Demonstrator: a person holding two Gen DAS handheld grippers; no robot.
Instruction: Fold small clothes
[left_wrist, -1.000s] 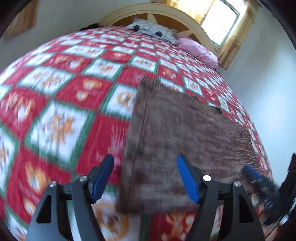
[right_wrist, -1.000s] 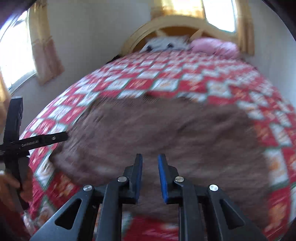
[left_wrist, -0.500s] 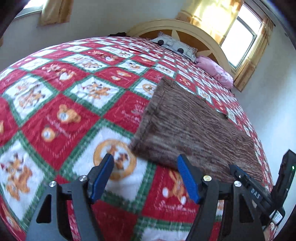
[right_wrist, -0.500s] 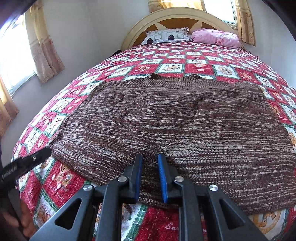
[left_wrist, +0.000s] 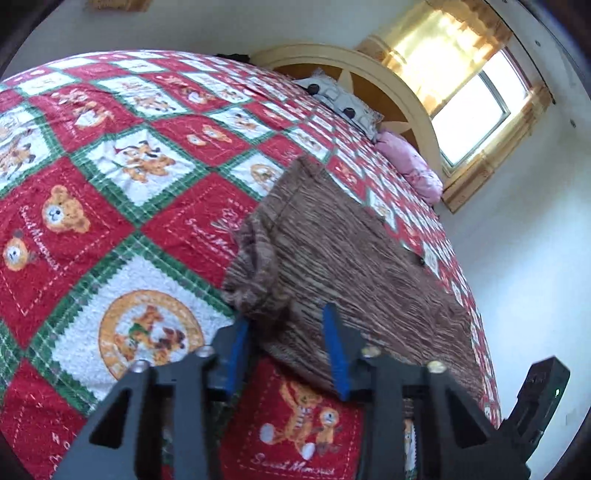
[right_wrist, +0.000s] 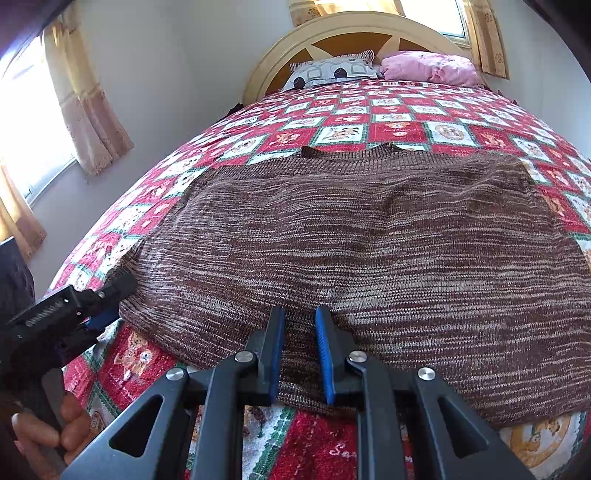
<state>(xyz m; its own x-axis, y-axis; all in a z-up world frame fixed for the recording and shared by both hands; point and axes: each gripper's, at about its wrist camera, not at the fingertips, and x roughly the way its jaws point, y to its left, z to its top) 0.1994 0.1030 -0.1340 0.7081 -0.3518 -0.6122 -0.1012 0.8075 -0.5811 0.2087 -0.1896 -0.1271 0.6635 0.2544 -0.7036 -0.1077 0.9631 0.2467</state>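
Note:
A brown knit sweater (right_wrist: 369, 240) lies spread flat on the bed; it also shows in the left wrist view (left_wrist: 351, 258). My left gripper (left_wrist: 286, 325) is at the sweater's near left corner with its jaws half closed around the bunched, lifted fabric (left_wrist: 255, 273). It also shows in the right wrist view (right_wrist: 99, 306) at the sweater's left edge. My right gripper (right_wrist: 301, 328) sits over the sweater's near hem, its jaws narrowly apart with fabric between and under them.
The bed has a red, white and green patchwork quilt (right_wrist: 388, 125). A patterned pillow (right_wrist: 332, 70) and a pink pillow (right_wrist: 432, 68) lie by the cream headboard (right_wrist: 354, 29). Curtained windows are on the walls. My hand (right_wrist: 48, 432) holds the left gripper.
My left gripper has moved in onto the sweater's left corner and narrowed its jaws around it, bunching and lifting the fabric. The right gripper has stayed at the near hem.

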